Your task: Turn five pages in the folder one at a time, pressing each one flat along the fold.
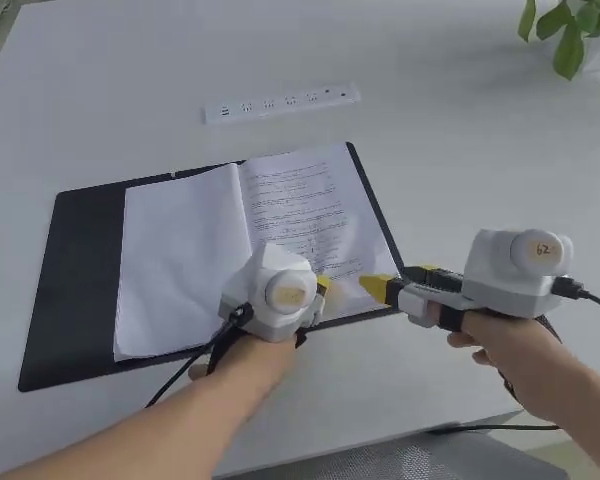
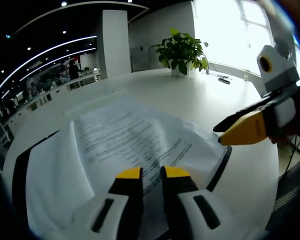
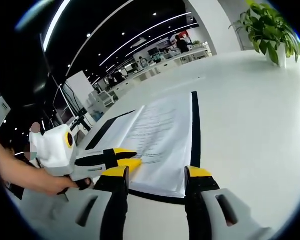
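– While the folder [image 1: 80, 290] lies open on the white table [image 1: 460, 150], how are your grippers set?
– My left gripper [image 2: 152, 173] is clenched over the printed page [image 1: 300, 205]. My right gripper [image 3: 157, 172], jaws spread, is at the folder's near right corner.

The left gripper [image 2: 152, 173] and right gripper [image 3: 156, 172], both by the folder's [image 1: 40, 300] near edge, are white and chunky. Their fingers [image 3: 115, 172] are black with yellow tips. Each carries a round pale disc [image 1: 290, 293]. A black cable [image 1: 185, 370] hangs from each.
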Action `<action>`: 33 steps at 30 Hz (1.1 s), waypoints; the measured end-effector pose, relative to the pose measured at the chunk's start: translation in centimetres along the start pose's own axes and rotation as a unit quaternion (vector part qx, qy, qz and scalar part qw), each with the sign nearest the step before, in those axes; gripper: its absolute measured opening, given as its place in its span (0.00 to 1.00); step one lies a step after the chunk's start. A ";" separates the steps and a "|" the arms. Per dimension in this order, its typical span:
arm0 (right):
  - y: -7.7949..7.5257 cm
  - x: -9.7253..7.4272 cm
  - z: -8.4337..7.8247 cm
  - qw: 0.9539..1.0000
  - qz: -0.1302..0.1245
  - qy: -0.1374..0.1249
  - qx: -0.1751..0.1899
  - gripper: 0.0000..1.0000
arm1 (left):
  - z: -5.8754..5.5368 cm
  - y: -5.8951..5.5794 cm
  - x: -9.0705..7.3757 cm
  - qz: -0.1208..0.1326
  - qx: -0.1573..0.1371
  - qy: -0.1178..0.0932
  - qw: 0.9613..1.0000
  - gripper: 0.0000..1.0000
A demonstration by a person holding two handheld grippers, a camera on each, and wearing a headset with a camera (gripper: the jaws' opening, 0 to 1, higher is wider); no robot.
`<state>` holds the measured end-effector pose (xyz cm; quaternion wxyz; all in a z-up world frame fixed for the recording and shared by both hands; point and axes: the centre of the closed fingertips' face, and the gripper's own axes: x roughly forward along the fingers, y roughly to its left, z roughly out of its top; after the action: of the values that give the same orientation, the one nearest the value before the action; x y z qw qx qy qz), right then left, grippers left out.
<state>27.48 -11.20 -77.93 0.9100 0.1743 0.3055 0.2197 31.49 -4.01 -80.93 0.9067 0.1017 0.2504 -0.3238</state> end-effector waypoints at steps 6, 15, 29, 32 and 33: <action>0.3 0.1 -0.2 1.000 0.005 0.007 0.003 0.39 | 0.0 0.0 0.0 0.000 -0.002 -0.001 1.000 0.13; 0.2 0.5 -0.3 1.000 0.006 0.011 0.011 0.33 | 0.0 0.1 0.1 0.001 -0.005 -0.003 1.000 0.13; -1.1 0.0 -0.4 0.998 -0.014 0.000 0.063 0.12 | 0.0 0.1 0.1 0.001 -0.006 -0.004 1.000 0.13; -1.4 0.0 -0.3 0.997 -0.015 -0.002 0.070 0.09 | 0.1 0.1 0.1 0.001 -0.005 -0.004 1.000 0.13; -1.6 0.0 -0.2 0.997 -0.016 -0.003 0.072 0.08 | 0.1 0.1 0.1 0.001 -0.006 -0.004 1.000 0.13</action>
<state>27.76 -12.50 -78.81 0.8994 0.2349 0.3204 0.1821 31.64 -4.00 -80.94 0.9085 0.0958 0.2488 -0.3217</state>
